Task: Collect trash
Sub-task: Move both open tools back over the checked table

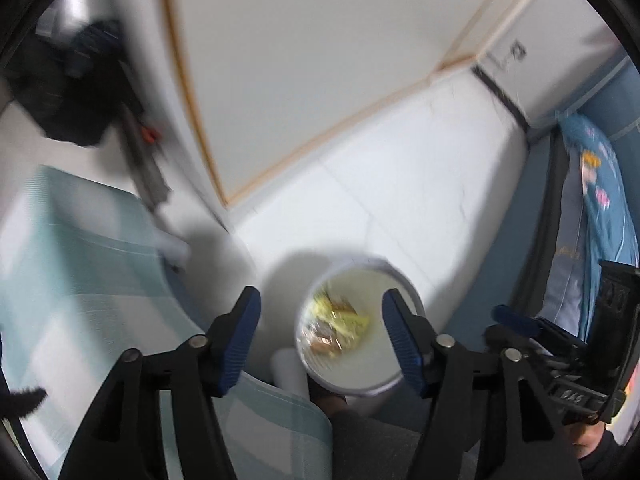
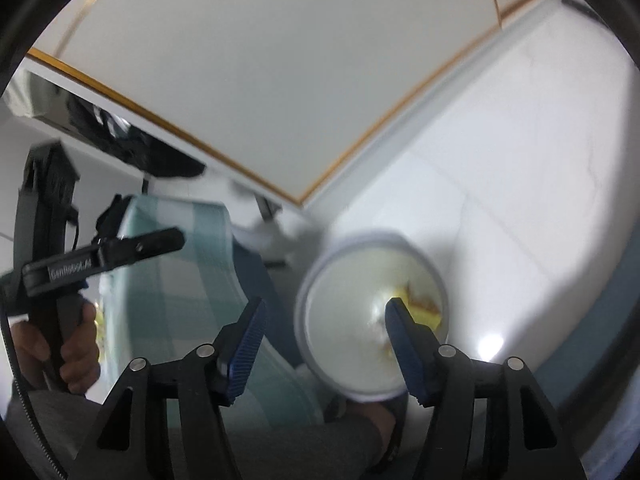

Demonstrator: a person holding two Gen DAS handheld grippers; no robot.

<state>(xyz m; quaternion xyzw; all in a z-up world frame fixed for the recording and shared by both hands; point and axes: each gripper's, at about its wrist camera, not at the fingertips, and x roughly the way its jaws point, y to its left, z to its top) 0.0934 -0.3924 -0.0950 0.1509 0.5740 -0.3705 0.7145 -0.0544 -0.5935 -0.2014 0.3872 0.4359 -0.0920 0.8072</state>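
Left wrist view: the round bin (image 1: 356, 328) stands upright, mouth up, trash (image 1: 334, 324) inside, below both empty, wide-apart claws, the left gripper (image 1: 320, 340) and the right gripper (image 2: 324, 344).

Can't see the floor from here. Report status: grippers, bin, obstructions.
Left gripper open, empty. Right gripper open, empty. White bin below on the floor, yellow and brown trash inside. Nothing between grippers and bin.
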